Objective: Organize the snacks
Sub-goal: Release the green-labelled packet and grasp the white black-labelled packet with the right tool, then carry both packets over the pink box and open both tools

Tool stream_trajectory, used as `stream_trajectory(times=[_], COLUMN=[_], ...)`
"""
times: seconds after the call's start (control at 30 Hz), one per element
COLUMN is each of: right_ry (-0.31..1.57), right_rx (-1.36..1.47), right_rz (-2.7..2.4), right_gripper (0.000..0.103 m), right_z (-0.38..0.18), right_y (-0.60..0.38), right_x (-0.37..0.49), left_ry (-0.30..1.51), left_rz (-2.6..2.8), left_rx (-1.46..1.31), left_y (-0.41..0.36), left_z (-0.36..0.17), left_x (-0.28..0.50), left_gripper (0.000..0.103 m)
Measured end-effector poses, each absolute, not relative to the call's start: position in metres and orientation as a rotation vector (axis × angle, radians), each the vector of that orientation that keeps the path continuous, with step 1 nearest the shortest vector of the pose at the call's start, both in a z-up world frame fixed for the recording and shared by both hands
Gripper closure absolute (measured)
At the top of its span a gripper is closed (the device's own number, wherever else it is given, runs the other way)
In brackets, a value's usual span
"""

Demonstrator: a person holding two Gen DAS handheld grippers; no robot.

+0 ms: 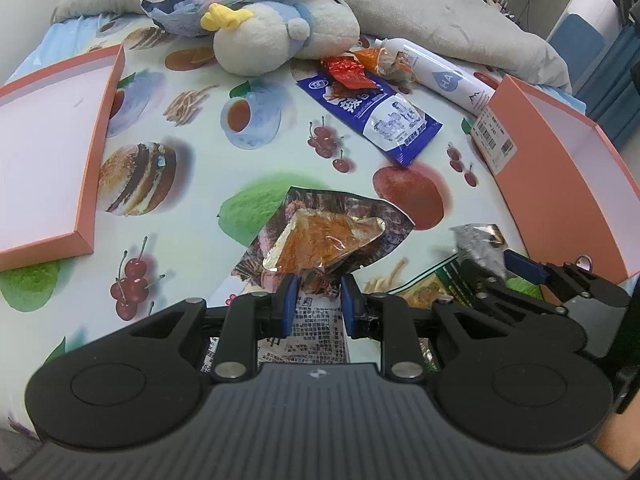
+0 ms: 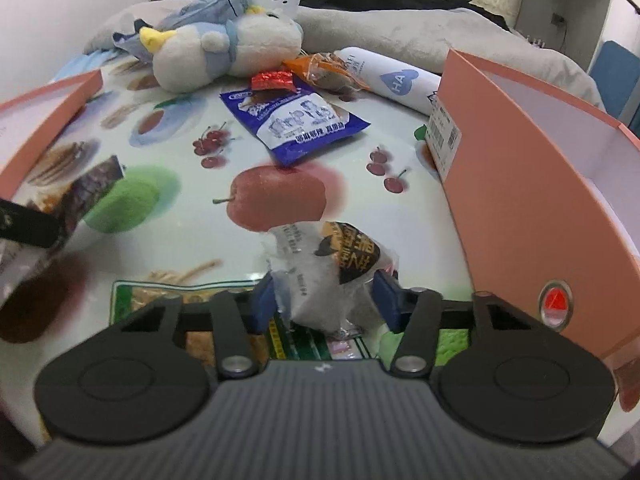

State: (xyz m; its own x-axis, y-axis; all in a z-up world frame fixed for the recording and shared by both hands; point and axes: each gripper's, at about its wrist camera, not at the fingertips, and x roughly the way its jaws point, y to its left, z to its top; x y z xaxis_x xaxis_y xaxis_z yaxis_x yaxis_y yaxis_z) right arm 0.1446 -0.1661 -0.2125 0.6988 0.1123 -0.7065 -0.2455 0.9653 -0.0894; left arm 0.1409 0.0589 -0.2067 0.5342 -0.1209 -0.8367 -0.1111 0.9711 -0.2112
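Observation:
My left gripper [image 1: 319, 294] is shut on a dark snack packet with an orange-brown clear window [image 1: 324, 240], held just above the fruit-print cloth. My right gripper [image 2: 325, 298] is shut on a small clear packet with a black and gold label [image 2: 332, 268]; it also shows at the right of the left wrist view [image 1: 478, 246]. A blue and white snack bag [image 1: 372, 116] [image 2: 296, 124], a red foil packet [image 1: 346, 72] [image 2: 274, 80] and an orange clear packet [image 1: 384, 60] [image 2: 324, 70] lie further back. A green packet [image 2: 168, 292] lies under my right gripper.
An orange box lid [image 1: 92, 152] [image 2: 52, 120] lies at the left and an orange box [image 1: 560, 184] [image 2: 520, 200] at the right. A plush penguin [image 1: 272, 36] [image 2: 216, 52], a white tube [image 1: 444, 76] [image 2: 396, 80] and grey bedding [image 1: 460, 20] lie at the back.

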Motion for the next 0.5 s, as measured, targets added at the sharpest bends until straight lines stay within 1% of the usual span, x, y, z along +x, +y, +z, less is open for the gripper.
stream_trajectory(times=[0.07,0.1,0.3,0.5], right_ry=[0.776,0.786,0.8,0.776], right_rx=[-0.173,-0.168,-0.142,-0.093], right_rz=[0.206,0.208,0.228,0.25], right_gripper=[0.068,0.077,0.08,0.08], right_z=[-0.208,-0.207,-0.199,-0.175], right_y=[-0.169,-0.17,-0.174,-0.181], right_x=[0.144,0.145,0.143,0.139], left_ry=[1.006,1.004,0.987,0.965], left_rz=[-0.01,-0.011,-0.021,-0.043], left_rx=[-0.246,-0.243,-0.24,-0.242], left_y=[0.058,0.057,0.049,0.041], left_z=[-0.204,-0.202,-0.19,-0.173], left_x=[0.142,0.144,0.151,0.16], left_gripper=[0.076,0.076,0.076,0.076])
